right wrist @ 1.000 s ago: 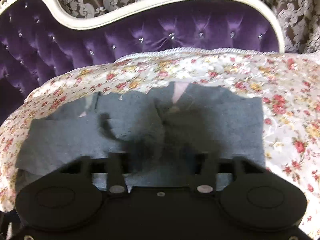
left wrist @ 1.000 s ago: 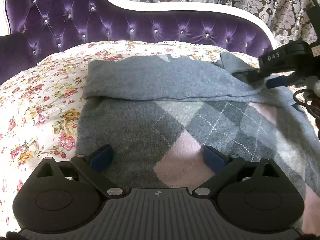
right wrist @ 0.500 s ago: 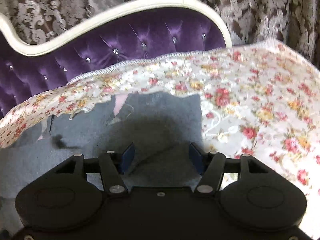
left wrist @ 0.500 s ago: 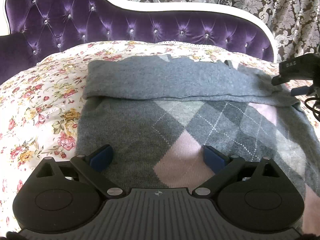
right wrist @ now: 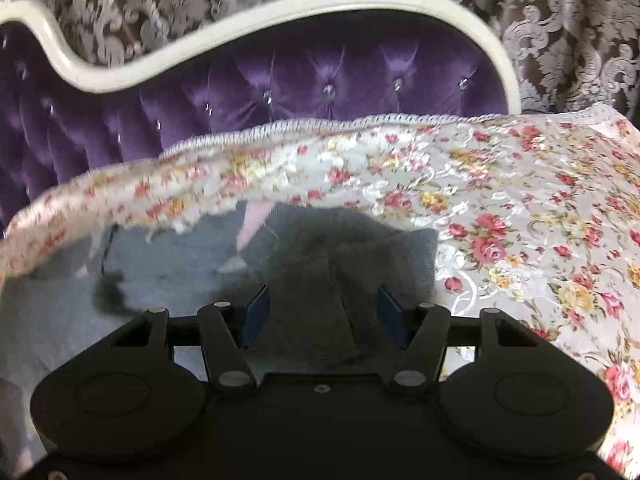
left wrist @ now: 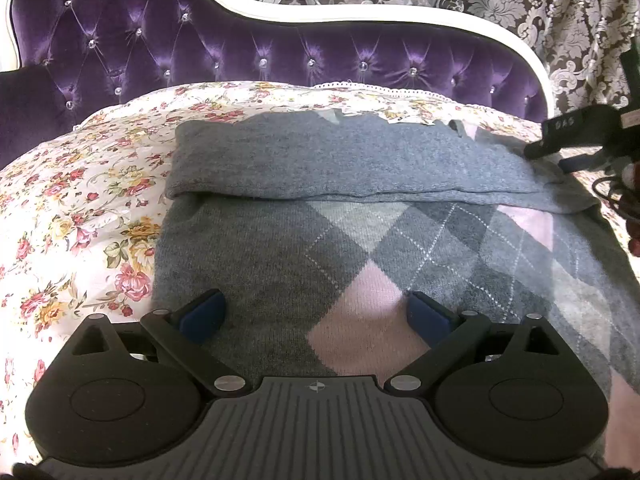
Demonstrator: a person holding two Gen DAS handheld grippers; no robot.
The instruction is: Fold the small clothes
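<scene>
A grey and pink argyle sweater (left wrist: 380, 248) lies flat on the floral bedspread (left wrist: 80, 208). Its far part is folded over as a plain grey band (left wrist: 340, 164). My left gripper (left wrist: 316, 316) is open and empty, low over the sweater's near part. My right gripper (right wrist: 324, 312) is open over the sweater's grey far right corner (right wrist: 312, 320), with cloth lying between the blue pads (right wrist: 256, 312); whether it touches them I cannot tell. The right gripper also shows in the left wrist view (left wrist: 576, 136), at the folded band's right end.
A purple tufted headboard (left wrist: 240, 48) with a white frame (right wrist: 280, 8) stands behind the bed. Patterned curtains (left wrist: 520, 0) hang behind it. The bedspread's trimmed edge (right wrist: 320, 128) runs along the headboard. Dark cables (left wrist: 616, 196) hang at the right.
The right gripper let go of the sweater's far right part, opened, swung right, then came back a little left. The folded band now lies flat. The left gripper has not moved.
</scene>
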